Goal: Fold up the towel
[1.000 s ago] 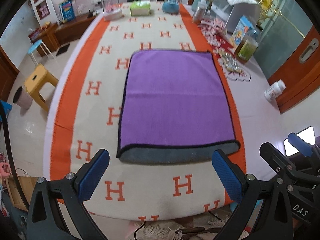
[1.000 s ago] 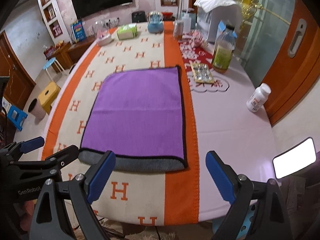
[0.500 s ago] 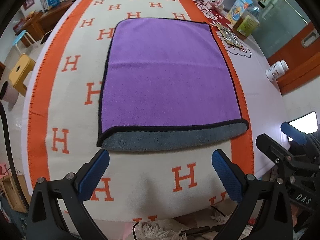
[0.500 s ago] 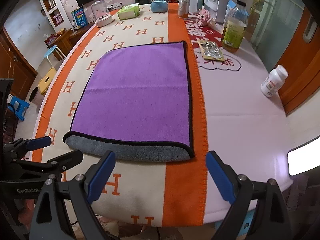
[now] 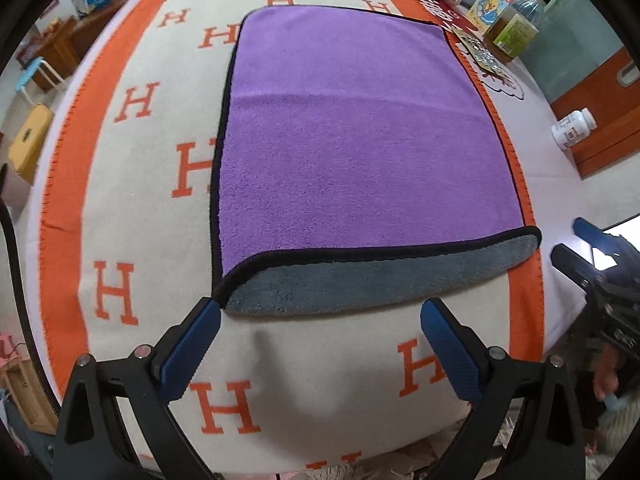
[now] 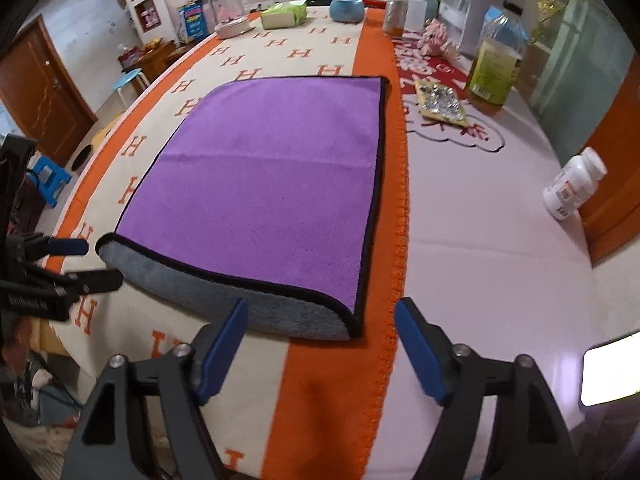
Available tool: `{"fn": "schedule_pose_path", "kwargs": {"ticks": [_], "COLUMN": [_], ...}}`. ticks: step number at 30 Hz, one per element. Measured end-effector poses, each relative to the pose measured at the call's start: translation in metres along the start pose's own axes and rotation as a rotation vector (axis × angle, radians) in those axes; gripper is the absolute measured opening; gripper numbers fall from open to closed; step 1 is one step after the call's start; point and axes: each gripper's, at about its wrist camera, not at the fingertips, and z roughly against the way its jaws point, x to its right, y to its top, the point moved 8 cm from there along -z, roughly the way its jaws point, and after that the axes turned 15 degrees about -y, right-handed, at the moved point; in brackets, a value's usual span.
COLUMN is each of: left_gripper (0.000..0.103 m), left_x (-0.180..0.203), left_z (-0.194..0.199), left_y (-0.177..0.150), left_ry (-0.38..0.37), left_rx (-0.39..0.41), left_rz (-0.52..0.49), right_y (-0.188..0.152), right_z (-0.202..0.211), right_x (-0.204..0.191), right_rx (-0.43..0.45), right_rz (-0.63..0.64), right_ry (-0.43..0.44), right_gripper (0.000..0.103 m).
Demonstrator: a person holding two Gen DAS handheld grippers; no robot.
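Purple towel | blanket prints "H" | left claw spread | right claw spread

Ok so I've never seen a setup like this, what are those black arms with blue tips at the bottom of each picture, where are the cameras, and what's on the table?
Those are hand-held grippers, not a robot: a person holds one in each hand. Each carries a wide-angle camera looking forward along its two blue-padded fingers, so one picture comes from the left gripper and the other from the right gripper. Both are open and hold nothing.

On the table lies an orange and cream blanket patterned with the letter H. On it is the purple towel, already folded over once, with its grey underside showing along the near edge. Each gripper is close to a near corner of it.

To the right stand a white pill bottle, a bottle of yellow liquid and a foil blister pack.
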Motion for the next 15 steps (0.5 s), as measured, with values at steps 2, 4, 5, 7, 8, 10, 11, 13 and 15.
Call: {"fn": "schedule_pose_path", "kwargs": {"ticks": [2,4,5,7,8,10,11,13,15], "left_gripper": [0.099,0.099,0.099,0.098,0.095,0.091,0.091,0.091,0.087], "left_x": [-0.009,-0.013,-0.015,-0.019,-0.021,-0.024,-0.024,-0.025,-0.025], "left_z": [0.001,0.003,0.004,0.003,0.002,-0.002,-0.002,-0.005,-0.007], "left_y": [0.003,0.006,0.008,0.011,0.013,0.015,0.016,0.019,0.022], "left_ry": [-0.010,-0.020,-0.027,-0.045,-0.055,-0.078,-0.084,-0.073,-0.070], "left_rx": [0.010,0.019,0.023,0.018,0.010,-0.009,-0.018,-0.029,-0.037], "left_rz": [-0.007,-0.032,-0.046,-0.067,-0.077,-0.099,-0.111,-0.131,-0.152], "right_y": [-0.002,-0.005,-0.006,-0.008,-0.008,-0.009,-0.009,-0.008,-0.007], "right_z": [-0.008,-0.015,-0.018,-0.023,-0.025,-0.031,-0.034,-0.038,-0.039], "right_x": [0.004,0.007,0.006,0.004,0.002,-0.002,-0.004,-0.007,-0.010], "right_rx": [-0.006,-0.019,-0.023,-0.028,-0.029,-0.037,-0.041,-0.047,-0.046], "right_rz": [0.009,0.019,0.023,0.038,0.050,0.081,0.093,0.114,0.125], "right_ry": [0.020,0.036,0.055,0.097,0.113,0.134,0.142,0.160,0.175], "right_gripper": [0.069,0.065,0.063,0.061,0.059,0.056,0.053,0.050,0.048]}}
